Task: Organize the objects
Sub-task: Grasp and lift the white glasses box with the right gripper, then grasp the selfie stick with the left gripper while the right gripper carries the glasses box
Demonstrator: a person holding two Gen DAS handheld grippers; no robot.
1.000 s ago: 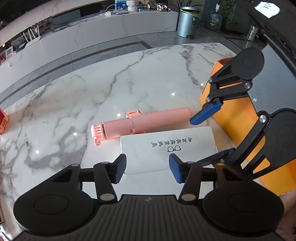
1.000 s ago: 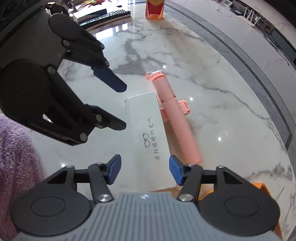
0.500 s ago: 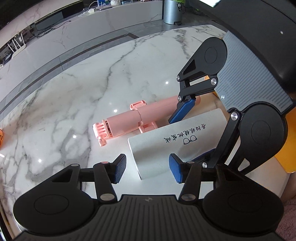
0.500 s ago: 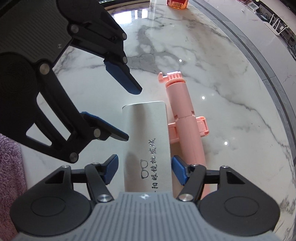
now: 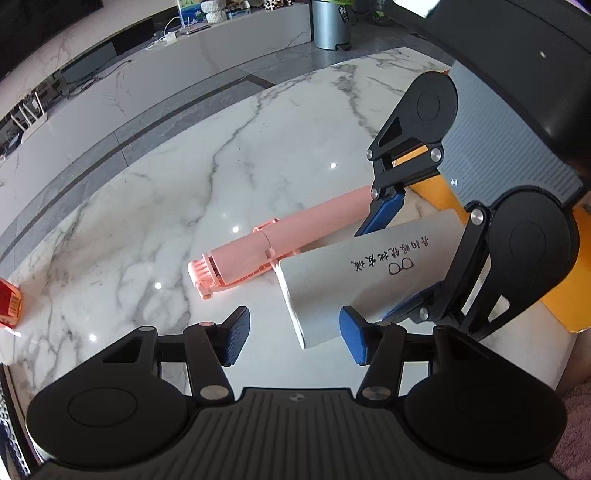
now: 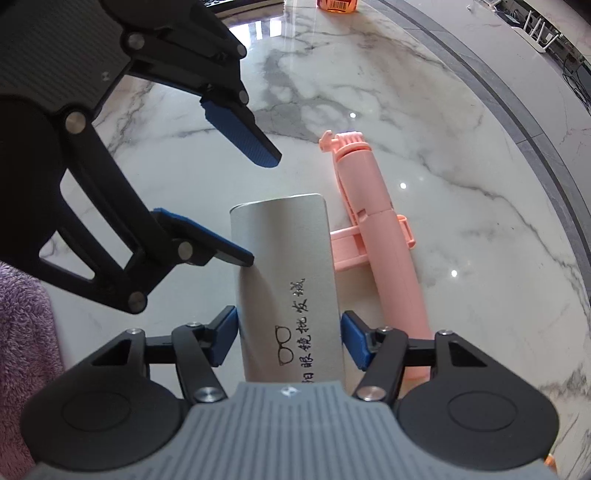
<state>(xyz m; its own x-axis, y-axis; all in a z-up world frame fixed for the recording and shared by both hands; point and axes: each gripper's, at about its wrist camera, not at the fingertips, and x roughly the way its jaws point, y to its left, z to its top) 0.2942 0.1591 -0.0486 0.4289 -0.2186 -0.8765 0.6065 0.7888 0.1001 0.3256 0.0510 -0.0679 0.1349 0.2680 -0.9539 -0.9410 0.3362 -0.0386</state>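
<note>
A silver glasses case (image 6: 284, 266) with black print lies on the white marble table (image 6: 461, 155), beside a pink folded selfie stick (image 6: 376, 236). My right gripper (image 6: 288, 332) points down over the case's near end. Its jaws are closing with the case between the blue pads; the left pad is at the case's edge and a thin gap shows at the right pad. My left gripper (image 5: 293, 334) hovers over the case's (image 5: 351, 280) other end. Its jaws are opening, with only a corner of the case below the gap. From the left wrist, the right gripper (image 5: 376, 273) straddles the case.
An orange box (image 5: 436, 188) stands behind the right gripper near the table's edge. A red packet (image 5: 9, 306) lies at the far left, and an orange bottle (image 6: 336, 3) at the far end. A purple fuzzy sleeve (image 6: 22, 332) is at the left. A grey bin (image 5: 328, 22) stands on the floor.
The right gripper has come down over the case, which was ahead of its jaws and now lies between them. The left wrist has rolled, so the case looks more slanted.
</note>
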